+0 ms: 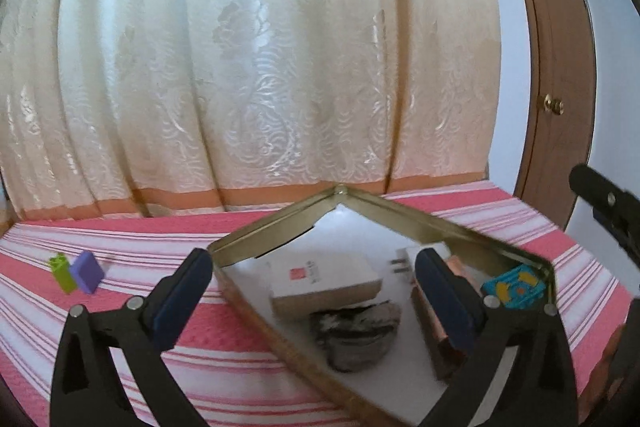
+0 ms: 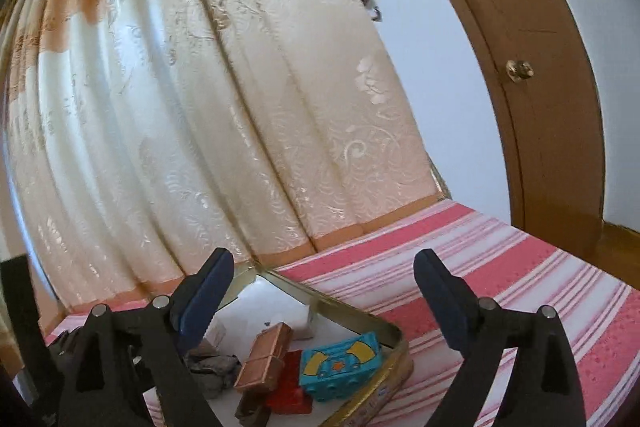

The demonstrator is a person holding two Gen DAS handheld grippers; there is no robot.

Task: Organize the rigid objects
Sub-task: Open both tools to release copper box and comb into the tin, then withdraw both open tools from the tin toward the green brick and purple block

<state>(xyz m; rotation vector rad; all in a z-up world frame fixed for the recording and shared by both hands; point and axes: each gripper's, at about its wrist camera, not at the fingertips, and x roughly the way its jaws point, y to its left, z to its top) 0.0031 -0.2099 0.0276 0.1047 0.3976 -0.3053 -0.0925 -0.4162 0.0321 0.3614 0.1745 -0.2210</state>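
Both the left gripper (image 1: 312,291) and the right gripper (image 2: 324,301) stand wide and empty over the shallow gold metal tin (image 1: 276,227). Well apart, near the left edge of the pink striped cloth (image 1: 168,239), lie a small green plastic block (image 1: 63,271) and a purple plastic block (image 1: 87,271), touching. They look light, stiff and slick, best pinched across flat sides.

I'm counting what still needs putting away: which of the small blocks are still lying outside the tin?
The green block and purple block, side by side on the striped cloth. The blue patterned block already sits inside the tin.
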